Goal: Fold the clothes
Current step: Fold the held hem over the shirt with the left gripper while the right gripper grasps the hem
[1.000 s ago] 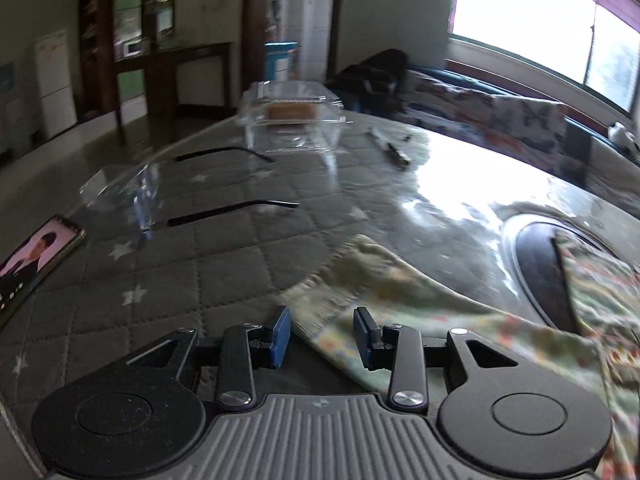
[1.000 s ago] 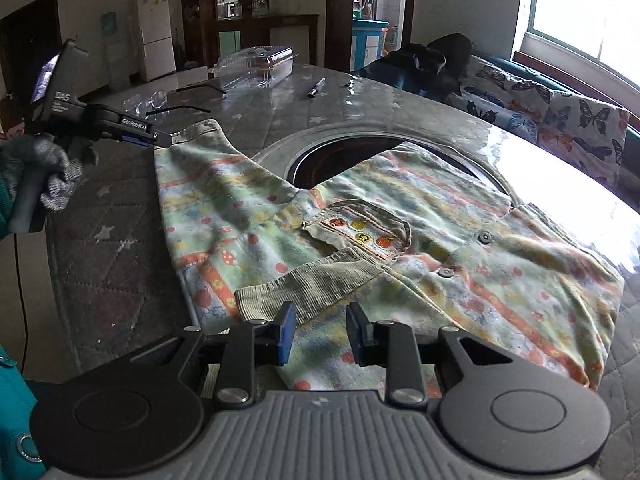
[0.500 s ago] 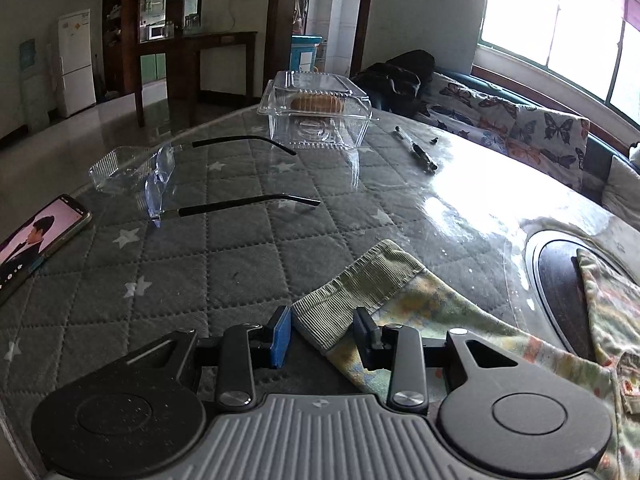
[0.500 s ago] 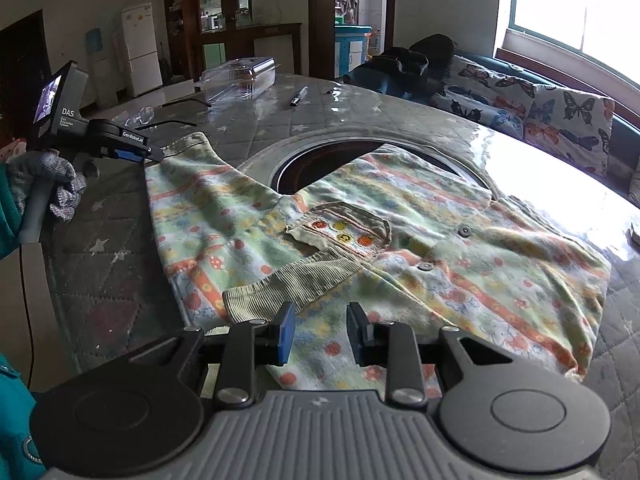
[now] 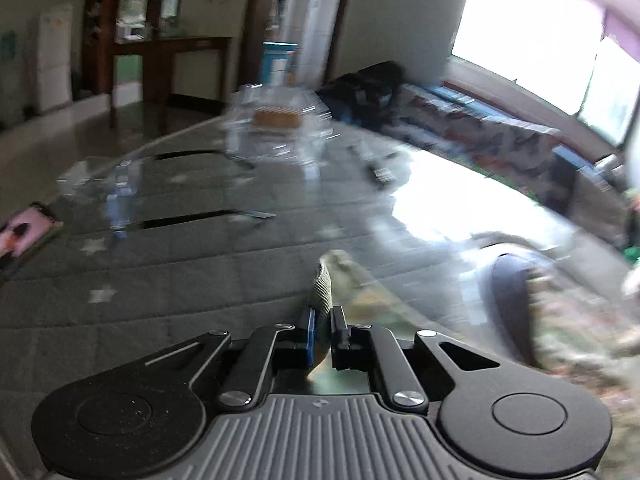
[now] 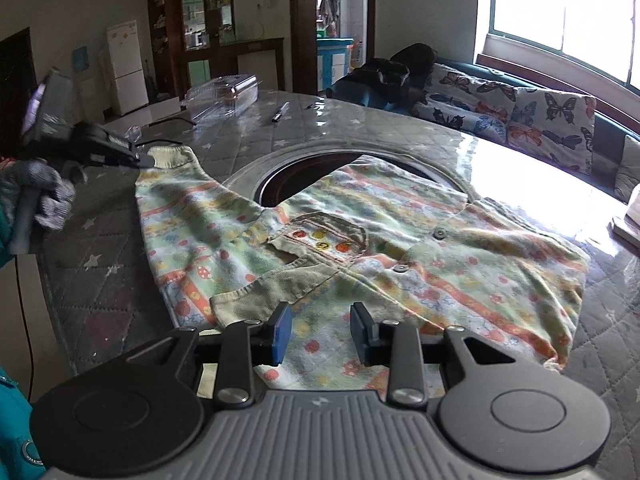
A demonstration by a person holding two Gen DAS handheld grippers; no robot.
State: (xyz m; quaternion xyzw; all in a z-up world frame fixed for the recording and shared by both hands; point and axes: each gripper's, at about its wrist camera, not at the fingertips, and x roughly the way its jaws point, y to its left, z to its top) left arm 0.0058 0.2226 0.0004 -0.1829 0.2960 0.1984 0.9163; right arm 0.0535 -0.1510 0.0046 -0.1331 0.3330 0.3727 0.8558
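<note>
My left gripper (image 5: 322, 330) pinches the ribbed sleeve cuff (image 5: 321, 286) of the child's patterned shirt (image 6: 360, 248) spread ahead of my right gripper (image 6: 320, 332), whose jaws gape wide. Beyond the left gripper, a clear clamshell box (image 5: 276, 128) holds something brown, blurred.

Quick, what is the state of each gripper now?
Left gripper: shut on the sleeve cuff.
Right gripper: open, holding nothing, over the shirt.

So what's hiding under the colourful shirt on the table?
Under the shirt you can see part of a dark round hole in the quilted table. The shirt covers the rest of the hole, so what lies deeper inside cannot be seen.
</note>
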